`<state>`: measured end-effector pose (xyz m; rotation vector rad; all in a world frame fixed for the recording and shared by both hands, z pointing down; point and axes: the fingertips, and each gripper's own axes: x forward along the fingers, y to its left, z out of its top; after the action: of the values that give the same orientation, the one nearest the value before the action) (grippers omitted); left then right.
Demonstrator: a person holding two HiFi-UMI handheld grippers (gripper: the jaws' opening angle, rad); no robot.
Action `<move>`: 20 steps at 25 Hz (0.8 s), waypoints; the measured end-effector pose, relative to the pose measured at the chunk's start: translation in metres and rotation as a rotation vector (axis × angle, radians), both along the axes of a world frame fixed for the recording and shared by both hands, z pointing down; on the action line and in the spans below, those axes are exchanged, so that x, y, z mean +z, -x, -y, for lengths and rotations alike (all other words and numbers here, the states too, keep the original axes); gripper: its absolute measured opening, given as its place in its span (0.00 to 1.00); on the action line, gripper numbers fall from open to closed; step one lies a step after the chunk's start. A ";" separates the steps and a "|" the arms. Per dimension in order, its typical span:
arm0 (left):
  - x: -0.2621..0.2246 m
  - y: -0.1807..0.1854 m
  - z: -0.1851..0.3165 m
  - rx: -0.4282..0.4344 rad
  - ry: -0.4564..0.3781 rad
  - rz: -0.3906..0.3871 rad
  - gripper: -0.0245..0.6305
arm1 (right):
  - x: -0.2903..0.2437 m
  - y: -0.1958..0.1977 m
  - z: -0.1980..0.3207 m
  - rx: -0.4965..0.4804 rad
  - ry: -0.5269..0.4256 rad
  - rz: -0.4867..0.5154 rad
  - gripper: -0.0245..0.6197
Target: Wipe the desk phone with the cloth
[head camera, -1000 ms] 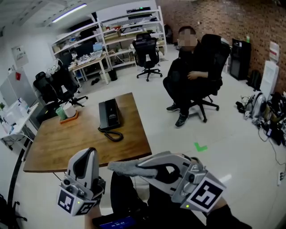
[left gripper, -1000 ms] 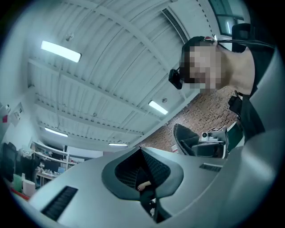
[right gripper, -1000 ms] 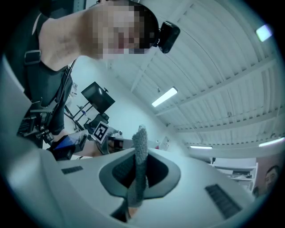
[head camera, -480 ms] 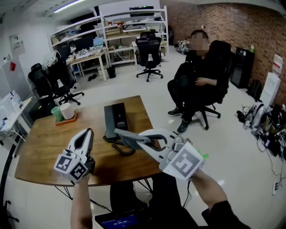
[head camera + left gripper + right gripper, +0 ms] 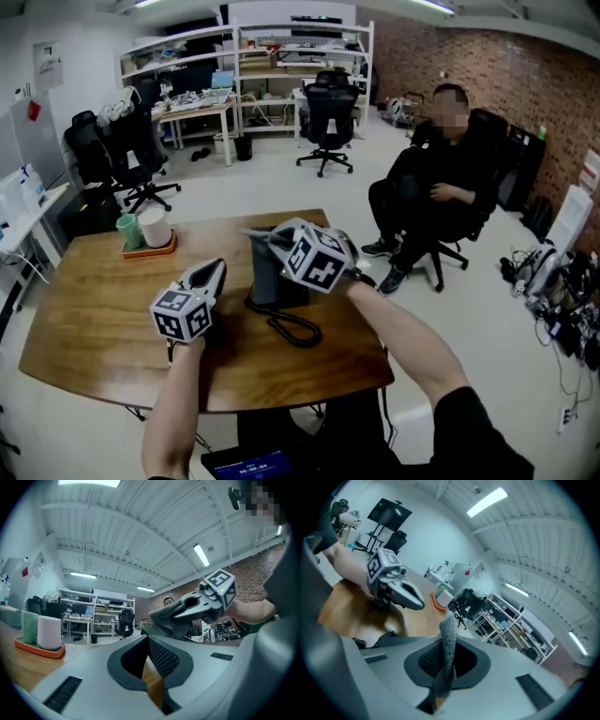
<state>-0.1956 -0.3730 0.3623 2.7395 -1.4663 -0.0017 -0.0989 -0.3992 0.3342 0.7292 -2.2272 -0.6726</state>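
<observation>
The black desk phone (image 5: 270,281) lies on the wooden table (image 5: 84,319), its coiled cord (image 5: 292,328) curling toward the near edge. My right gripper (image 5: 274,240) hovers over the phone's far end, shut on a grey cloth (image 5: 255,233). In the right gripper view the cloth (image 5: 448,641) stands up between the jaws. To the left of the phone, my left gripper (image 5: 217,269) is low over the table, with its jaws together and nothing in them. The left gripper view shows the right gripper (image 5: 187,609) and the cloth (image 5: 161,619) ahead.
An orange tray (image 5: 150,248) with a green cup (image 5: 128,232) and a white cup (image 5: 154,226) sits at the table's far left. A person (image 5: 436,197) sits in an office chair beyond the table's right side. More chairs and shelves stand behind.
Both grippers have moved forward from near my body to over the table. The right one has carried the cloth above the phone, and the left has come down beside it.
</observation>
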 end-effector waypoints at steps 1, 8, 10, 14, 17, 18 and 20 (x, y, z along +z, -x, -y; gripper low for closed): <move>-0.003 0.000 0.001 -0.001 -0.014 0.000 0.02 | 0.001 0.008 0.016 0.015 -0.001 -0.009 0.08; -0.002 0.004 -0.011 -0.003 -0.043 -0.014 0.03 | 0.031 0.036 0.070 0.099 -0.021 -0.037 0.08; -0.009 0.000 -0.012 0.000 -0.065 -0.016 0.03 | 0.030 0.031 0.069 0.087 -0.031 -0.064 0.07; -0.019 -0.002 -0.013 0.004 -0.077 -0.010 0.03 | 0.035 0.035 0.024 -0.039 -0.026 -0.155 0.08; -0.017 -0.001 -0.011 0.002 -0.069 -0.008 0.02 | 0.054 0.036 -0.018 -0.129 -0.024 -0.193 0.08; -0.016 -0.001 -0.011 0.001 -0.067 -0.009 0.03 | 0.060 0.034 -0.032 -0.152 -0.025 -0.203 0.07; -0.016 -0.002 -0.010 0.001 -0.065 -0.010 0.03 | 0.071 0.030 -0.057 -0.197 -0.029 -0.232 0.08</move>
<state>-0.1940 -0.3626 0.3466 2.7867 -1.4885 -0.0634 -0.1284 -0.3425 0.4049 0.4237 -2.0943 -0.8422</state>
